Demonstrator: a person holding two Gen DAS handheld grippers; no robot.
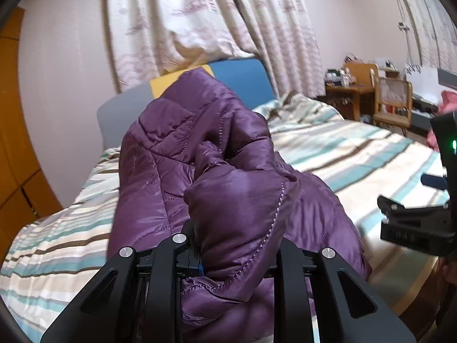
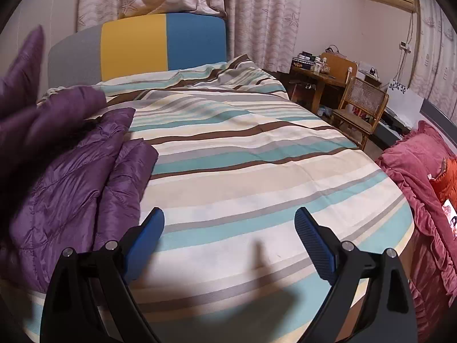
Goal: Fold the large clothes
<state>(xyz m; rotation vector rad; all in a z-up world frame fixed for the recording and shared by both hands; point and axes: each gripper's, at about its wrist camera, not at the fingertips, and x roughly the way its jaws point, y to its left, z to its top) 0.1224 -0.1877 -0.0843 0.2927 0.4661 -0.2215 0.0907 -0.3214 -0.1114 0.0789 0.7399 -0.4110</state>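
Observation:
A purple quilted down jacket [image 1: 217, 171] is bunched up and lifted off the striped bed [image 1: 357, 154]. My left gripper [image 1: 228, 260] is shut on a fold of the jacket, which hides its fingertips. In the right wrist view the jacket [image 2: 71, 177] lies at the left side of the bed [image 2: 257, 171], partly raised. My right gripper [image 2: 230, 243] is open and empty, with blue pads [image 2: 314, 245], just above the bed's near edge, to the right of the jacket. The right gripper's body [image 1: 420, 223] shows at the right edge of the left wrist view.
A grey, yellow and blue headboard [image 2: 137, 48] stands at the far end under patterned curtains [image 2: 257, 14]. A wooden desk [image 2: 320, 80] and cane chair [image 2: 362, 105] stand at the right. A pink bedspread [image 2: 414, 177] lies at the right edge.

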